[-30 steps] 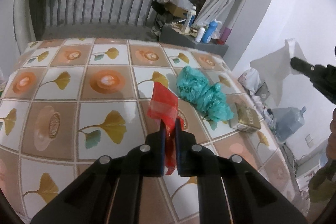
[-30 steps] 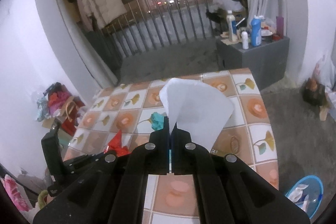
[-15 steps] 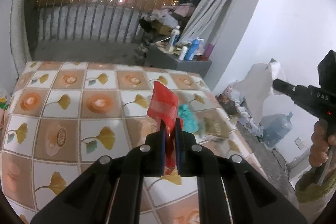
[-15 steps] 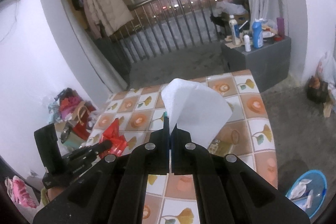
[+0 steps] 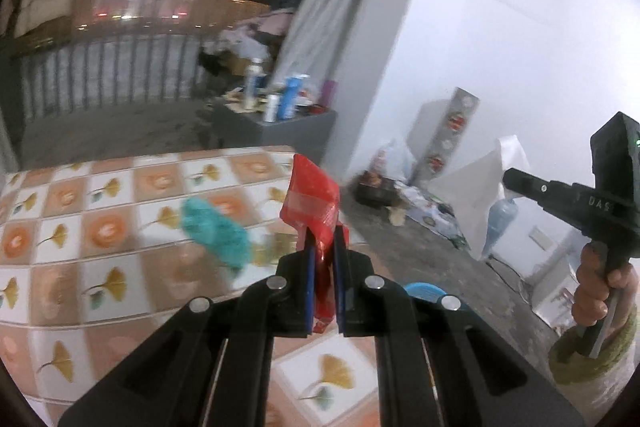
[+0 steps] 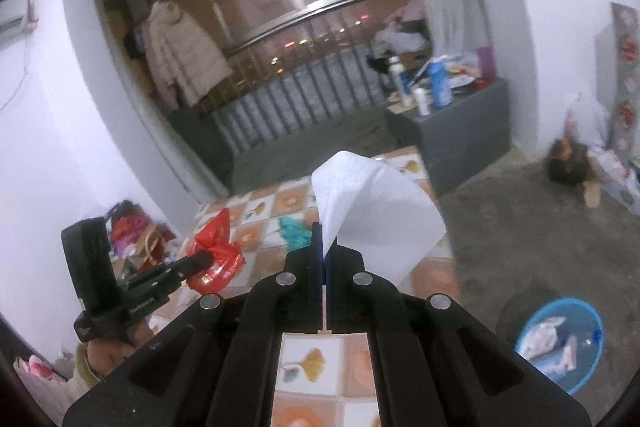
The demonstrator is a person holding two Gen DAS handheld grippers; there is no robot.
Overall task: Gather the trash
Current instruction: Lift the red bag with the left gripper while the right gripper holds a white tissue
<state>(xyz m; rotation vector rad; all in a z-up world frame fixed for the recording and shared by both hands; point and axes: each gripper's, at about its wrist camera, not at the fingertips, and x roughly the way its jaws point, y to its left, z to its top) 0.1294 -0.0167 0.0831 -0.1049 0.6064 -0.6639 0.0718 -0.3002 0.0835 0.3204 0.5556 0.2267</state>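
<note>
A crinkled red wrapper [image 5: 310, 203] sticks up from the clenched left hand-held gripper [image 5: 322, 247], above the tabletop [image 5: 100, 227]. The right hand-held gripper [image 6: 323, 247] pinches a curled white tissue [image 6: 376, 211].

Right gripper [image 6: 324, 247] pinches white tissue [image 6: 372, 211], seemingly.

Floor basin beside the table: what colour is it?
Blue basin, with white scraps inside; the right wrist view shows it best.

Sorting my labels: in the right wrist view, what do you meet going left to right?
Left gripper clamping red crumpled wrapper → teal plastic bag → white paper tissue in right gripper → blue plastic basin.
</note>
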